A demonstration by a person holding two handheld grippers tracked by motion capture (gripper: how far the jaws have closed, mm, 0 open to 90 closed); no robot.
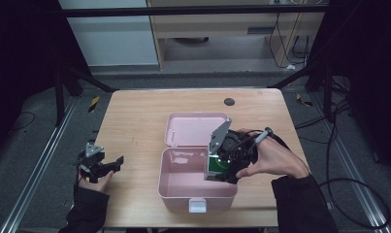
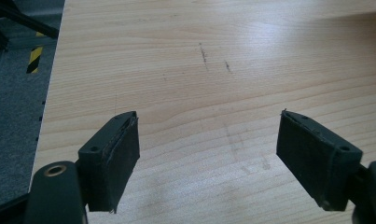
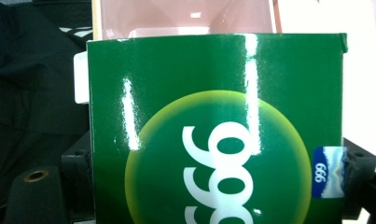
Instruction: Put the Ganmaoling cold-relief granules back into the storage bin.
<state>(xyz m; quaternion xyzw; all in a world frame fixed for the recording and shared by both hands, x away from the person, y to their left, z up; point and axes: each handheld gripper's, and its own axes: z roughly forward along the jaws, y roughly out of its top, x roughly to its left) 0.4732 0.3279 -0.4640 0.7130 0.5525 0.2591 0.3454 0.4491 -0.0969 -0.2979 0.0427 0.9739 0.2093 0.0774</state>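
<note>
A pink box (image 1: 178, 187) stands open in the middle of the wooden table (image 1: 135, 121), its lid (image 1: 195, 128) folded back flat behind it. My right gripper (image 1: 221, 167) is shut on a green carton (image 1: 215, 166) and holds it just inside the box's right wall. In the right gripper view the green carton (image 3: 213, 135) shows a yellow-green circle with white "999" print, with the pink box (image 3: 185, 18) beyond it. My left gripper (image 1: 110, 165) rests at the table's left front edge, open and empty. Its pads (image 2: 115, 158) hover over bare wood.
The box has a white latch (image 1: 198, 206) on its front wall. A dark round grommet (image 1: 229, 102) sits near the table's far edge. Black frame bars and cables run along the floor on both sides, and cabinets stand behind the table.
</note>
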